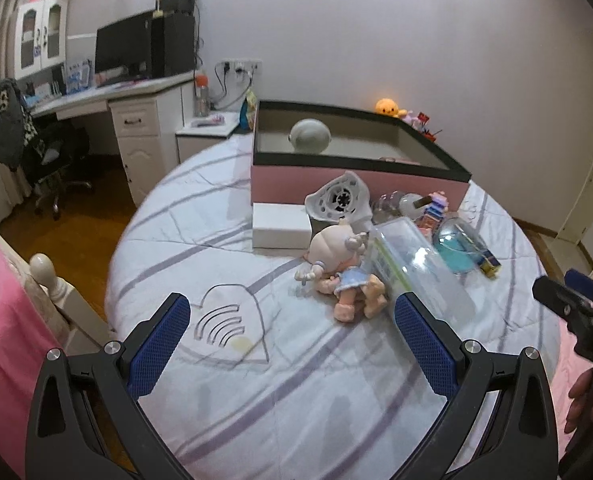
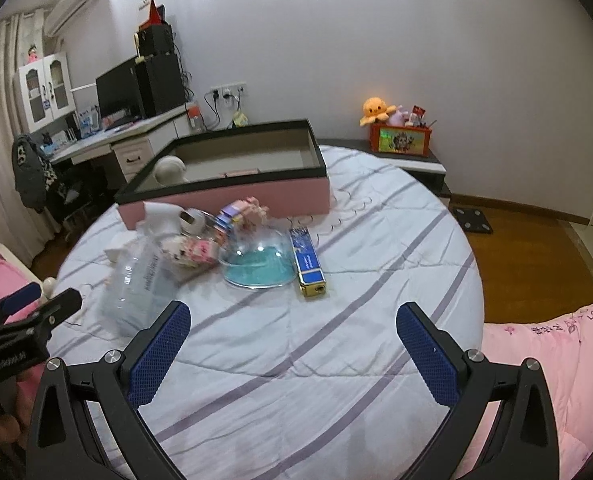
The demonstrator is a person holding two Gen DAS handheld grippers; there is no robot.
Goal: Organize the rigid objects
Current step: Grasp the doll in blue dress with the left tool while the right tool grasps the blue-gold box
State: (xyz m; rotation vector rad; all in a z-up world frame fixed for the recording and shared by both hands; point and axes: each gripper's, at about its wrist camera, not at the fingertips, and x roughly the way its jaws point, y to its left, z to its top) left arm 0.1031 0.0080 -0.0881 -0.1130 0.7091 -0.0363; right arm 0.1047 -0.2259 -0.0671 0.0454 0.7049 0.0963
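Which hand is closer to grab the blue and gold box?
Probably the right. The blue and gold box lies almost straight ahead of the open right gripper; from the left gripper it sits far right, behind the doll.

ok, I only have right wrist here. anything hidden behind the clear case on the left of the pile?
Observer: Yes. A doll lies on the bed right beside the clear case, on the side facing the left claw.
Operator: is that claw open?
Observer: Open, with nothing between its fingers.
Operator: anything else back there?
Observer: A flat white box lies against the front wall of the pink box, just beyond the doll.
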